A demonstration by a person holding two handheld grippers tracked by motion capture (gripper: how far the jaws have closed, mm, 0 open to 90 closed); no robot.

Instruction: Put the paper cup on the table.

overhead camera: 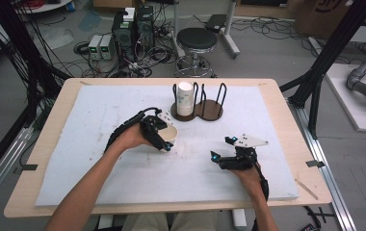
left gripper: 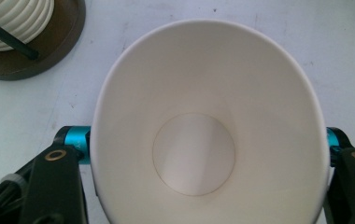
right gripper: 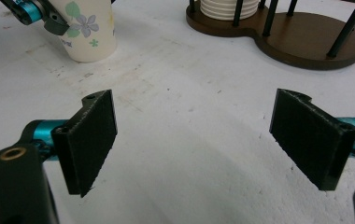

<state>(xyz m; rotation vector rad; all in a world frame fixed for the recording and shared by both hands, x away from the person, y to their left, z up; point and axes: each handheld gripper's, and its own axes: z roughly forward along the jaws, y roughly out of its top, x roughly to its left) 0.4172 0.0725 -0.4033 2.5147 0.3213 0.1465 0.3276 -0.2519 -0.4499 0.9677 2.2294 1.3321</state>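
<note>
At centre of the high view, the left gripper [overhead camera: 164, 137] is clamped across a paper cup [overhead camera: 170, 133], which sits just left of and below the wooden rack [overhead camera: 208, 110]. In the left gripper view the cup [left gripper: 208, 135] shows its open mouth squeezed from round to oval, a jaw pressing on each side; the inside is plain white with a flat round base. The wall is thin, light and easily deformed, so it will likely crush or spring out under a harder squeeze; a grip on the side wall below the rolled rim, as here, with light pressure suits it best. The outside is smooth and may slip. In the right gripper view the cup [right gripper: 89, 30] appears at upper left, cream with a printed flower pattern, its base on or just above the mat. The rack [right gripper: 306, 39] is dark brown wood, figure-eight in plan, with black wire uprights; a ribbed white cup stack [overhead camera: 185, 98] fills its left bay, the right bay is empty. The right gripper [overhead camera: 228, 155] rests at lower right, jaws wide apart, black textured pads [right gripper: 91, 140] holding nothing. The mat [overhead camera: 99, 159] is white, matt and slightly scuffed.
</note>
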